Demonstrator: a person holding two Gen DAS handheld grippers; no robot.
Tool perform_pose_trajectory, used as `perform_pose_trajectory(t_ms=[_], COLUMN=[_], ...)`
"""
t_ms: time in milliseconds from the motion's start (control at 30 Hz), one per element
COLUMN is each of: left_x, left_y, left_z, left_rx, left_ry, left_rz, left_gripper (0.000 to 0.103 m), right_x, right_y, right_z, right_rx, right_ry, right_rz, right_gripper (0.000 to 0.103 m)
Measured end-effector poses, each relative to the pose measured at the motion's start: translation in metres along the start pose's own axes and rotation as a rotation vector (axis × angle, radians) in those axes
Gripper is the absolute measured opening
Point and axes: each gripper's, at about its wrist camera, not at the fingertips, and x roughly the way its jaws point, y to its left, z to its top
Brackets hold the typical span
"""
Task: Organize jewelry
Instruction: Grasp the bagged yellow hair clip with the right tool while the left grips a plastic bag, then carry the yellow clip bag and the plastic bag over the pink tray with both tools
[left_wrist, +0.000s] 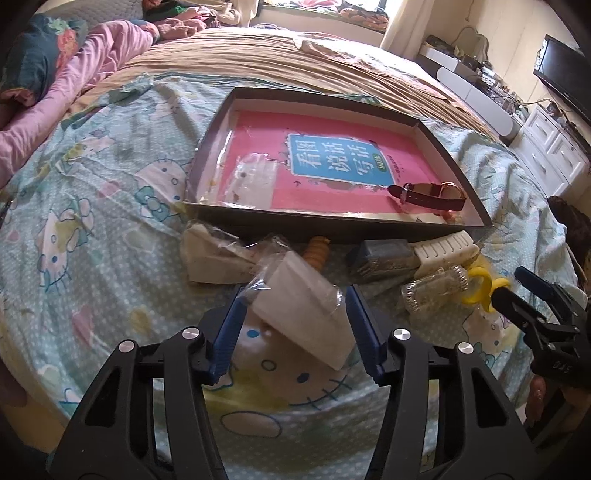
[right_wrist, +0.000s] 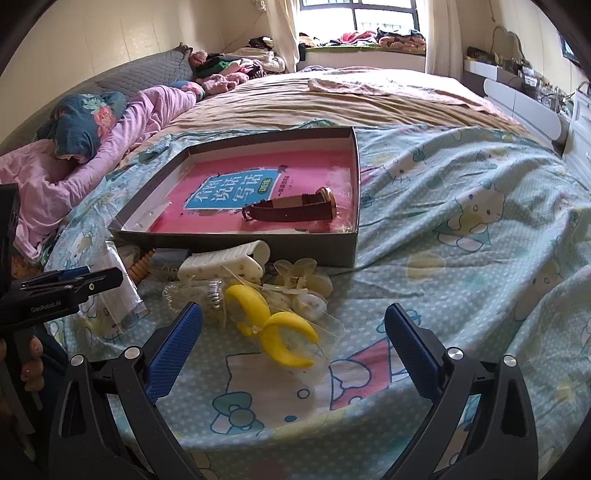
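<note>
A shallow grey box tray (left_wrist: 236, 221) (right_wrist: 317, 251) with a pink book inside lies on the bed. A brown-strap watch (left_wrist: 428, 194) (right_wrist: 291, 208) lies in its near right corner, and a clear bag (left_wrist: 255, 177) lies at its left. My left gripper (left_wrist: 295, 299) is shut on a clear plastic packet with a white card (left_wrist: 303, 314), held above the sheet. My right gripper (right_wrist: 293, 325) is open and empty, around a bagged yellow hair clip (right_wrist: 273, 325) (left_wrist: 480, 288). It also shows in the left wrist view (left_wrist: 532, 295).
Before the tray lie more packets (left_wrist: 214, 254), a beaded bracelet (left_wrist: 317, 251), a grey item (left_wrist: 384, 254), a white hair claw (left_wrist: 447, 247) (right_wrist: 221, 262), a clear claw (left_wrist: 432, 291) and pale clips (right_wrist: 303, 280). Pink bedding (right_wrist: 55, 177) lies left.
</note>
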Motion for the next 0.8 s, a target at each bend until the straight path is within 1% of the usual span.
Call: perform_pose_trajectory(t_ms=[133, 167, 200, 233, 267, 300, 500, 567, 600, 633, 800], left_x=[0.004, 0.004, 0.004, 0.004, 0.004, 0.004, 0.0, -0.003, -0.004, -0.007, -0.018], left_y=[-0.003, -0.004, -0.004, -0.004, -0.005, -0.006, -0.012, -0.011, -0.01, -0.009, -0.006], left_z=[0.002, 0.002, 0.003, 0.003, 0.003, 0.003, 0.003, 0.003, 0.003, 0.003, 0.005], left_rx=[0.008, 0.009, 0.008, 0.009, 0.013, 0.017, 0.047, 0.044, 0.041, 0.035, 0.03], left_ry=[0.002, 0.0, -0.003, -0.004, -0.005, -0.007, -0.024, -0.031, -0.034, -0.039, -0.063], left_rz=[-0.006, -0.003, -0.001, 0.001, 0.003, 0.006, 0.015, 0.011, 0.006, -0.008, -0.011], left_gripper=[0.038, 0.038, 0.037, 0.036, 0.036, 0.035, 0.029, 0.026, 0.02, 0.019, 0.017], right_x=[0.009, 0.01, 0.013, 0.015, 0.019, 0.02, 0.009, 0.003, -0.001, -0.003, -0.017], right_y=[-0.002, -0.002, -0.001, -0.001, -0.001, 0.0, 0.003, 0.003, 0.003, 0.003, -0.002], right_z=[-0.001, -0.001, -0.001, -0.002, -0.004, -0.004, -0.007, -0.007, -0.006, -0.006, -0.003], right_rx=[0.015, 0.015, 0.014, 0.013, 0.014, 0.014, 0.004, -0.002, -0.007, -0.01, -0.013], right_ry=[0.018, 0.021, 0.03, 0.042, 0.059, 0.065, 0.035, 0.025, 0.018, 0.013, -0.017], right_rz=[0.02, 0.022, 0.024, 0.031, 0.053, 0.062, 0.074, 0.074, 0.074, 0.073, 0.065], right_gripper=[0.097, 0.087, 0.076, 0.07, 0.057, 0.053, 0.041, 0.038, 0.037, 0.037, 0.034])
